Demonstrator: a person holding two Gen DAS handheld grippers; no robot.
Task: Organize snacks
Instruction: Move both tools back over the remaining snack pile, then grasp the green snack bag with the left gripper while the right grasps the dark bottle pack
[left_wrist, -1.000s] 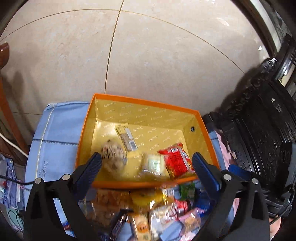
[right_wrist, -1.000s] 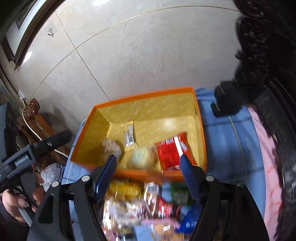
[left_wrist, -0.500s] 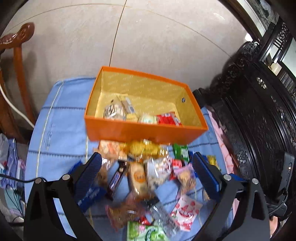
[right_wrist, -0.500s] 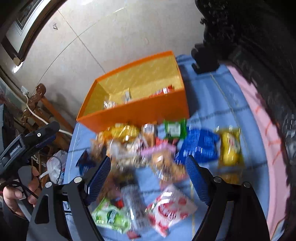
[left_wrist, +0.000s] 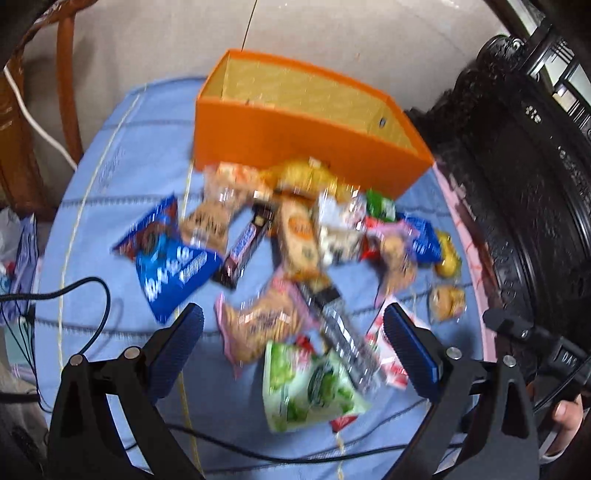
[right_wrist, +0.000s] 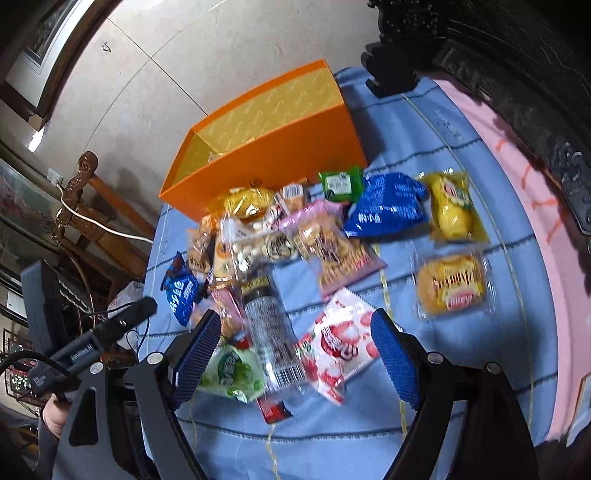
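Observation:
An orange box (left_wrist: 295, 147) with a yellow lining stands at the far side of a blue cloth (left_wrist: 122, 177); it also shows in the right wrist view (right_wrist: 280, 155). Several snack packets lie piled in front of it: a blue bag (left_wrist: 173, 273), a chocolate bar (left_wrist: 245, 254), a green bag (left_wrist: 310, 387), a red-and-white packet (right_wrist: 340, 347), a yellow packet (right_wrist: 452, 206). My left gripper (left_wrist: 293, 343) is open and empty above the near packets. My right gripper (right_wrist: 295, 350) is open and empty above the clear-wrapped bar (right_wrist: 269, 332).
Dark carved furniture (left_wrist: 535, 184) stands along the right. A wooden chair (right_wrist: 92, 206) with a white cable stands at the left. A pink cloth (right_wrist: 517, 192) edges the blue one. Black cables (left_wrist: 74, 291) lie on the cloth near me.
Both grippers have pulled back from over the box toward me, so the box now sits farther off and the snack pile fills the view. Both stay open.

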